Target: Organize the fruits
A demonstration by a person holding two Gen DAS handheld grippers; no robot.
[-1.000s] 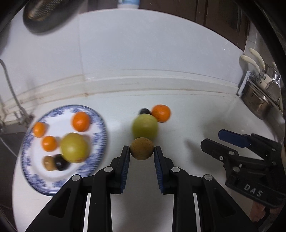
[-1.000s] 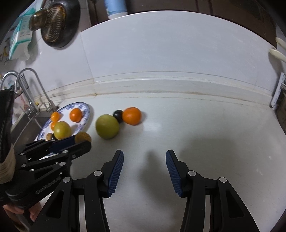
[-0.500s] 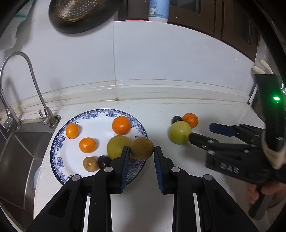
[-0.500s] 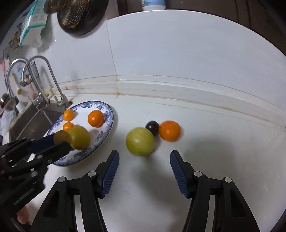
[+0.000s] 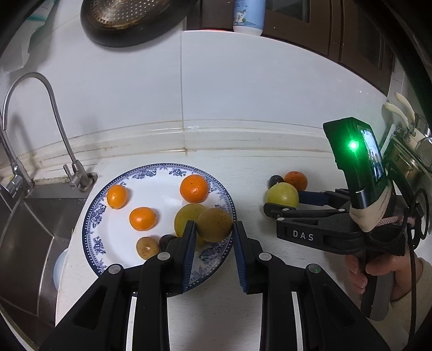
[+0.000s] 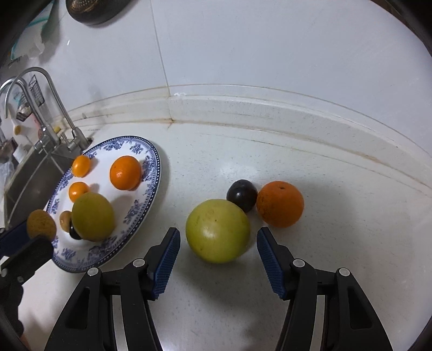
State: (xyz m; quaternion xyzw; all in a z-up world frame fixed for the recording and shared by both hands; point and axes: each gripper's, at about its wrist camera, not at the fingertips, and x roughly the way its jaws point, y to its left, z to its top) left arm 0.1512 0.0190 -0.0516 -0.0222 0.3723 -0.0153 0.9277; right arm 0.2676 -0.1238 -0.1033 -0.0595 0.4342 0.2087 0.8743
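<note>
My left gripper (image 5: 213,235) is shut on a brown round fruit (image 5: 214,224) and holds it above the right rim of the blue-patterned plate (image 5: 108,186). The plate carries three oranges, a green fruit (image 5: 186,216), a small brown fruit and a dark plum. In the right wrist view my right gripper (image 6: 217,248) is open, its fingers either side of a green fruit (image 6: 217,230) on the counter. A dark plum (image 6: 241,195) and an orange (image 6: 280,203) lie just behind it. The held brown fruit also shows there (image 6: 41,225).
A sink (image 5: 24,229) with a tap (image 5: 40,129) lies left of the plate. The white backsplash ledge (image 6: 270,108) runs behind the fruit. A dark strainer pan (image 5: 129,21) hangs on the wall. A metal pot (image 5: 413,159) stands at the far right.
My left gripper has carried the brown fruit left from the counter to above the plate's right rim. My right gripper has moved in around the green fruit on the counter.
</note>
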